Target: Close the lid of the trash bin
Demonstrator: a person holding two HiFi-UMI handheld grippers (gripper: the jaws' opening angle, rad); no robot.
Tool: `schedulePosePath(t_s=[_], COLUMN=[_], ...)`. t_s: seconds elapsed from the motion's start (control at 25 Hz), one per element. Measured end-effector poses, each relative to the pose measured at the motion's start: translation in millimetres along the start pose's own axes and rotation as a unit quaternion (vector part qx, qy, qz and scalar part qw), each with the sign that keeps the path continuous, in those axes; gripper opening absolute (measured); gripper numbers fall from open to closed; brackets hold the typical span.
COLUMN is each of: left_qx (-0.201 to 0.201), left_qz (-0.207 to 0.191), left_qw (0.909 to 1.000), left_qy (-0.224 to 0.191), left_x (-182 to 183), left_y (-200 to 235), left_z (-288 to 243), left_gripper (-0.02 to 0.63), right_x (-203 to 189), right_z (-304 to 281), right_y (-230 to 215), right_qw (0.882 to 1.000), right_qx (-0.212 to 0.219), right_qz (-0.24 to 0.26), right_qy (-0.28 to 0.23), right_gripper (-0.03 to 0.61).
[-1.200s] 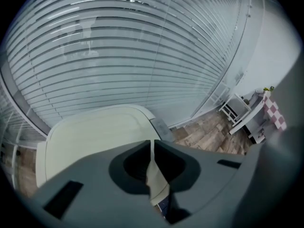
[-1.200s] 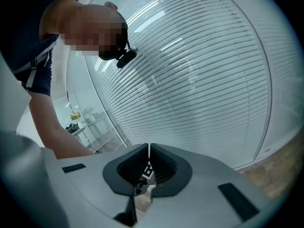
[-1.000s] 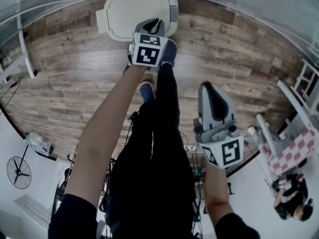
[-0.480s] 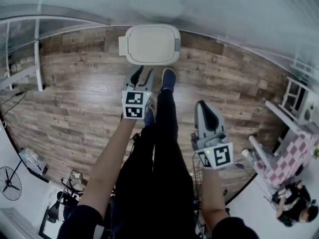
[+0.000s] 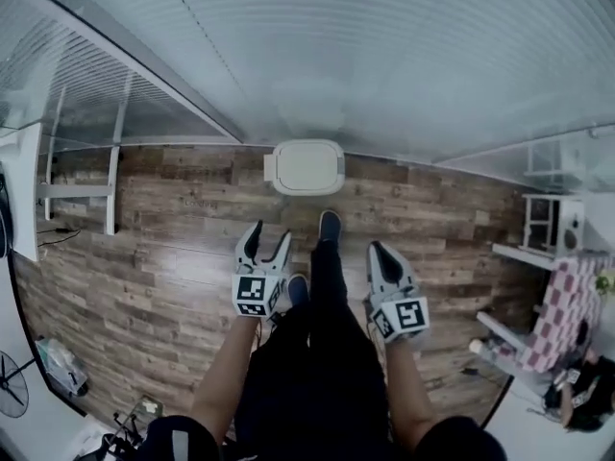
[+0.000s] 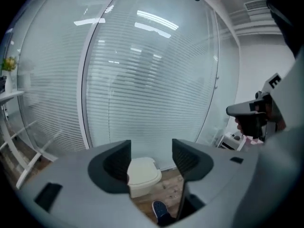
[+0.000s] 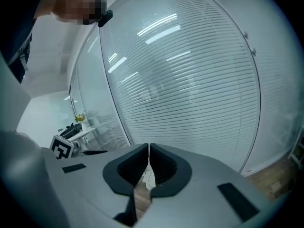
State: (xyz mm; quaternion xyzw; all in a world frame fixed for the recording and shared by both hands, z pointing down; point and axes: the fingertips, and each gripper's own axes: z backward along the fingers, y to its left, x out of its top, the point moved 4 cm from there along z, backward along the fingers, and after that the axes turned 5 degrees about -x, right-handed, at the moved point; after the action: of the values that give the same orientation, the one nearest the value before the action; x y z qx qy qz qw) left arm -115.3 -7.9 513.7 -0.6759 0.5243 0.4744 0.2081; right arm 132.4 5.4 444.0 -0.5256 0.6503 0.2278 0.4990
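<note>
The white trash bin (image 5: 307,167) stands on the wooden floor against the glass wall, its lid down flat. My left gripper (image 5: 268,241) hangs well short of the bin and above it, its jaws opening with nothing between them. In the left gripper view the bin (image 6: 142,174) shows small and far off between the spread fingers (image 6: 116,161). My right gripper (image 5: 379,251) is held beside the left one, shut and empty. In the right gripper view its fingertips (image 7: 148,161) meet, and only a sliver of the bin (image 7: 150,179) shows below them.
A glass wall with blinds (image 5: 365,75) runs behind the bin. The person's legs and blue shoes (image 5: 329,225) stand between the grippers. A white frame (image 5: 113,185) stands at the left, and white furniture with a checked cloth (image 5: 567,305) at the right.
Both grippers have risen and drawn back from the bin. The left one was shut at the lid's front edge and now stands open, away from it. The bin looks smaller and farther off.
</note>
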Motion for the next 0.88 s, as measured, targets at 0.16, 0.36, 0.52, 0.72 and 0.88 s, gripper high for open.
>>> schedulePosePath(t_s=[0.16, 0.36, 0.52, 0.72, 0.88], left_qx=[0.005, 0.008, 0.011, 0.006, 0.001], left_qz=[-0.022, -0.031, -0.034, -0.06, -0.073], left_qw=[0.9989, 0.9964, 0.9933, 0.9884, 0.987], left_qy=[-0.042, -0.079, -0.11, -0.139, -0.143], left_x=[23.9, 41.7, 51.7, 53.7, 51.6], left_y=[-5.6, -11.1, -23.6, -38.7, -43.7], left_z=[39.2, 102.8, 145.1, 183.6, 204.7], left_gripper=[0.264, 0.265, 0.265, 0.265, 0.265], right_x=[13.2, 21.1, 26.4, 24.4, 24.1], right_z=[28.1, 60.5, 86.2, 118.6, 137.1], right_y=[9.2, 32.2, 46.5, 67.3, 82.7], right_qw=[0.999, 0.998, 0.996, 0.994, 0.992], right_qx=[-0.003, -0.005, -0.007, -0.008, -0.012], right_qz=[0.033, 0.057, 0.081, 0.091, 0.098], right_qy=[-0.018, -0.029, -0.047, -0.059, -0.074], right_gripper=[0.005, 0.005, 0.005, 0.005, 0.005])
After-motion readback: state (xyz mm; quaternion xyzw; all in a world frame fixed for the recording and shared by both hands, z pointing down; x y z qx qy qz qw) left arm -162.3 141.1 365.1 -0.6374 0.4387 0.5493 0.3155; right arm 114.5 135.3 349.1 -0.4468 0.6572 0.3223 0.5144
